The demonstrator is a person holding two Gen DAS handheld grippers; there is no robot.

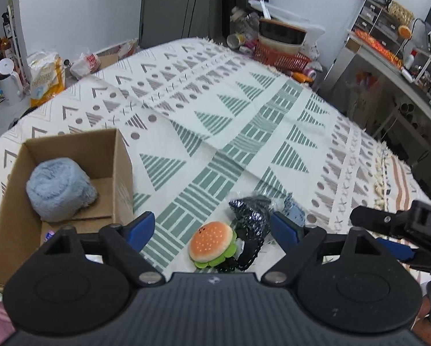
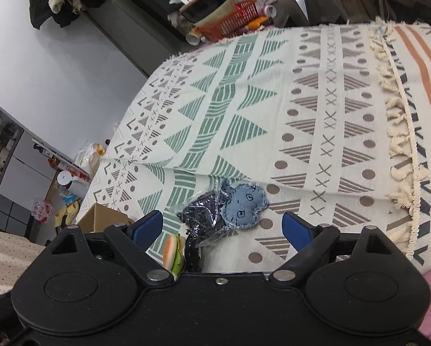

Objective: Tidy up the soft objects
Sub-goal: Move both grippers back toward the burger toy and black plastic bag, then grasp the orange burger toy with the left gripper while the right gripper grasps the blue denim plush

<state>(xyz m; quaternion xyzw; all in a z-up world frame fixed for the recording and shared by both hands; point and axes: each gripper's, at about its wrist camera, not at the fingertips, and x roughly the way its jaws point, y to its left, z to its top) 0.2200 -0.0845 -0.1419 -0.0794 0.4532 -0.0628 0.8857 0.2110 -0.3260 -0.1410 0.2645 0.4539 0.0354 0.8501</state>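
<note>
A plush burger (image 1: 212, 243) lies on the patterned bedspread (image 1: 215, 121), right between the spread blue fingers of my open left gripper (image 1: 215, 227). Touching its right side is a dark sequined pouch (image 1: 251, 216) with a black strap. A cardboard box (image 1: 57, 190) at the left holds a fluffy blue roll (image 1: 60, 189). In the right wrist view, my open right gripper (image 2: 222, 227) hovers over the dark pouch (image 2: 204, 212) and a blue denim plush (image 2: 244, 206). The burger (image 2: 173, 252) shows on edge at the lower left, and a corner of the box (image 2: 103, 216) beside it.
Beyond the far end of the bed sit a red basket (image 1: 279, 54) and stacked containers. Shelves and a desk (image 1: 394, 57) stand at the right. Bags and a white kettle (image 1: 9, 80) are on the floor at the left. A tasselled trim (image 2: 400, 132) runs across the bedspread at the right.
</note>
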